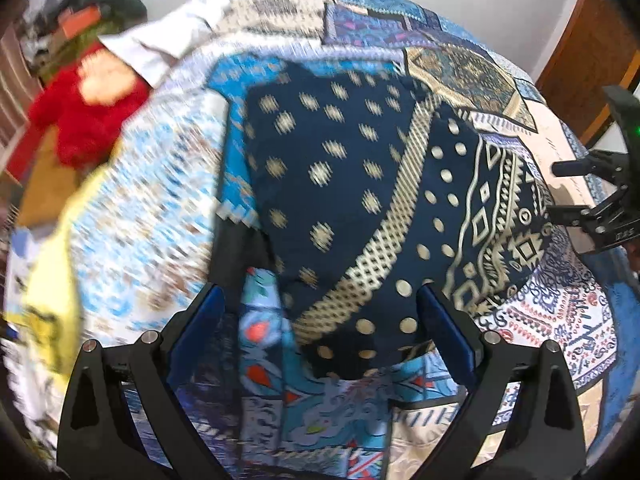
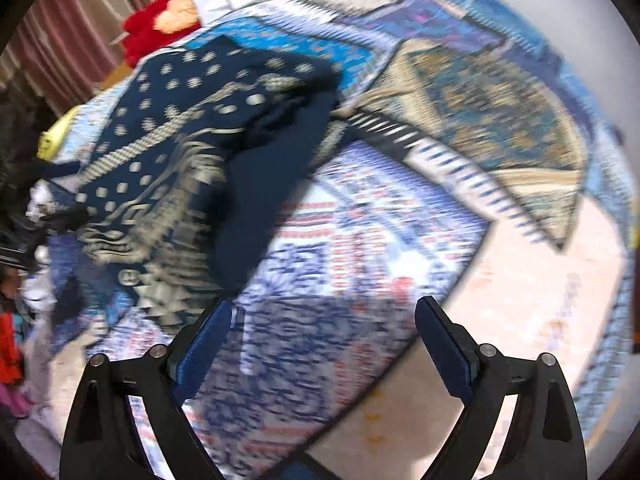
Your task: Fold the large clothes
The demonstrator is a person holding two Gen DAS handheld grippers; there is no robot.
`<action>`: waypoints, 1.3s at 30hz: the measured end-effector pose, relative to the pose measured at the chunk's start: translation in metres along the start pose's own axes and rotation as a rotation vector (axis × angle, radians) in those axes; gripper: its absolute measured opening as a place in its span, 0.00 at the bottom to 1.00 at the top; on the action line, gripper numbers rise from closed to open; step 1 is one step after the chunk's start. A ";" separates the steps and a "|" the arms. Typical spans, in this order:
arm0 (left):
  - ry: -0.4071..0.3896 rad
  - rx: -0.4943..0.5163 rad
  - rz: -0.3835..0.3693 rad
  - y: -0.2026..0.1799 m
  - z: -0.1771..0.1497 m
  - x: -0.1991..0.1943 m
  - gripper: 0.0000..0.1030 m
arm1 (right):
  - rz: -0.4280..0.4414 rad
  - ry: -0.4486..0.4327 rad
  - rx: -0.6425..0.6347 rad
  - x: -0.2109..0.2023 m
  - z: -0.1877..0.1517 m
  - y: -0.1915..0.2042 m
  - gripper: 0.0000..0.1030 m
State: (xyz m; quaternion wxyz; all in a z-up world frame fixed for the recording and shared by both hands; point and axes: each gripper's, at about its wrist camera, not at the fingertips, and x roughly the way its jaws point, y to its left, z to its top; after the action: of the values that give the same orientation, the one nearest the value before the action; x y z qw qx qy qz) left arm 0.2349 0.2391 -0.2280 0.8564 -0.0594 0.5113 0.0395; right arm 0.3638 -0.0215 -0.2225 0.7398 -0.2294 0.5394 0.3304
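Garment: a navy printed cloth (image 1: pixel 360 184) with cream dots and geometric bands is lying in a partly folded heap on the patchwork bedspread (image 1: pixel 560 320), toward the middle of the bed; in the right wrist view the same cloth (image 2: pixel 192 152) is sitting up and to the left, rumpled, with a plain dark fold showing.

Long axis: judged from the cream chequered band, the cloth is running diagonally, from the bed's near edge up toward its far side.

Left gripper (image 1: pixel 320 320): its jaws are standing spread, empty, with the near hem of the cloth lying directly ahead between the blue pads; whether a pad is touching fabric cannot be told.

Right gripper (image 2: pixel 324 328): its jaws are also standing spread and empty, hovering over bare bedspread, the cloth lying off to its left; in the left wrist view it (image 1: pixel 560 188) is showing just past the cloth's patterned right edge.

Nearer hand: the left, by judgement; it is facing the hem squarely, while the right would need to swing left.

Surroundings: a red plush toy (image 1: pixel 84 108) and a white pillow (image 1: pixel 160 48) are lying at the bed's far left corner.
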 end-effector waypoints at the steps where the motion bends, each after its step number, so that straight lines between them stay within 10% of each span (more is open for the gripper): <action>1: -0.013 0.002 0.021 0.002 0.004 -0.004 0.95 | 0.008 -0.016 0.006 -0.006 0.000 -0.003 0.89; 11: -0.087 -0.149 0.034 0.041 0.075 0.009 0.95 | 0.232 -0.219 0.137 -0.030 0.078 0.020 0.90; 23: -0.067 -0.331 0.000 0.072 0.098 0.049 0.99 | 0.210 -0.068 0.283 0.072 0.122 0.011 0.89; 27: -0.085 -0.298 0.112 0.069 0.096 0.019 0.98 | 0.128 -0.146 0.308 0.030 0.111 -0.009 0.89; 39: -0.494 -0.202 0.009 0.005 0.056 -0.191 0.98 | 0.064 -0.672 0.185 -0.201 0.031 0.043 0.89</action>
State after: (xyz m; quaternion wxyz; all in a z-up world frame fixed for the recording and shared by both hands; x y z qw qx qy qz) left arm 0.1925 0.2508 -0.0333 0.9449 -0.1308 0.2803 0.1075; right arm 0.3125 -0.0195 -0.0215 0.8830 -0.0230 0.3004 0.3600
